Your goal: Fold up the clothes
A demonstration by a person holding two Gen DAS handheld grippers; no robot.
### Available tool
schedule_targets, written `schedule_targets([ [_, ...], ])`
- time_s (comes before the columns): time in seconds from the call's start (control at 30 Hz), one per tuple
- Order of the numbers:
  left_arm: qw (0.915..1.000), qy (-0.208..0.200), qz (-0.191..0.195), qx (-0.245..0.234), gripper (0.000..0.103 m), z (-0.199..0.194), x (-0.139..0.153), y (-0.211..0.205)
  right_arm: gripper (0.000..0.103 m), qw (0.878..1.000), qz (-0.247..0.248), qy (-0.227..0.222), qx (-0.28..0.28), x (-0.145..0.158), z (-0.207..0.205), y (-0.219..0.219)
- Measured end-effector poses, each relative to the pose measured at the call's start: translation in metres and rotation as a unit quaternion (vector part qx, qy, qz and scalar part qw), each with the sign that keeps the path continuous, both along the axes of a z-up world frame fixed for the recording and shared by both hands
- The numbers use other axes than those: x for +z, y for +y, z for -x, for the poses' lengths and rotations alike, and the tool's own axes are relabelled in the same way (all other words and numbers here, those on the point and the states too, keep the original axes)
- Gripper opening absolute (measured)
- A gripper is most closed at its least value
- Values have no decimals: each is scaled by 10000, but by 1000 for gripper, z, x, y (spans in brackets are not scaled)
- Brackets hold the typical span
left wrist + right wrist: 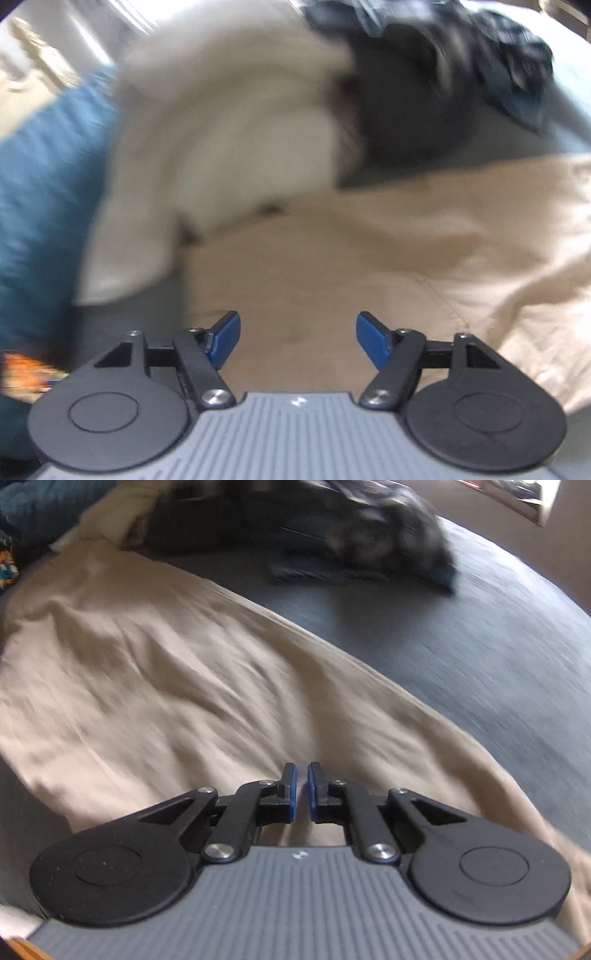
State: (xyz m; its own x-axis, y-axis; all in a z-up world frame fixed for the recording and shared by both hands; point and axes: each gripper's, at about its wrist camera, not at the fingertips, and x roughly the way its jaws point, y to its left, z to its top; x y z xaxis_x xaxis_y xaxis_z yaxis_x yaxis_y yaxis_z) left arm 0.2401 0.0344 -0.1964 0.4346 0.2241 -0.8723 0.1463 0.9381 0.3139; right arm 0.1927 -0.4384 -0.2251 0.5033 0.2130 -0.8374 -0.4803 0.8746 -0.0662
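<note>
A tan garment (155,672) lies spread across the dark grey bed (498,657) beneath both grippers, the left gripper (298,341) released wide above it, the right gripper (302,792) clenched with nothing visible between its fingers, and dark clothes (362,531) heaped beyond near a bright window (517,498).

- I see a dark grey bed surface (498,657).
- On it lie a beige garment (166,686), a cream cloth (221,147), and a dark pile (351,528).

A grey bed sheet (480,657) beside a teal blanket (44,192).
</note>
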Motion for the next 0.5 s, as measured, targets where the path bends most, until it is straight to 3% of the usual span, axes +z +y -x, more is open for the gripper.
schedule_targets([
  [0.1, 9996, 54, 268, 112, 71, -4, -29, 12, 6, 9932, 580, 132, -998, 5, 16, -67],
  [0.17, 9987, -50, 460, 210, 76, -4, -33, 24, 7, 9753, 883, 295, -2005, 12, 22, -120],
  [0.23, 9973, -165, 646, 307, 77, -4, -35, 36, 11, 9511, 819, 422, -2947, 25, 24, -162],
  [0.3, 9967, -305, 680, 317, 77, -4, -35, 43, 11, 9468, 460, 189, -3181, 45, 24, -169],
  [0.37, 9962, -419, 685, 333, 77, -5, -36, 49, 11, 9543, 37, -112, -2987, 58, 14, -151],
  [0.43, 9959, -436, 702, 366, 79, -6, -36, 57, 11, 9560, -309, -217, -2908, 55, -10, -134],
  [0.5, 9952, -422, 822, 314, 80, -7, -34, 65, 10, 9496, -329, -16, -3117, 34, -37, -130],
])
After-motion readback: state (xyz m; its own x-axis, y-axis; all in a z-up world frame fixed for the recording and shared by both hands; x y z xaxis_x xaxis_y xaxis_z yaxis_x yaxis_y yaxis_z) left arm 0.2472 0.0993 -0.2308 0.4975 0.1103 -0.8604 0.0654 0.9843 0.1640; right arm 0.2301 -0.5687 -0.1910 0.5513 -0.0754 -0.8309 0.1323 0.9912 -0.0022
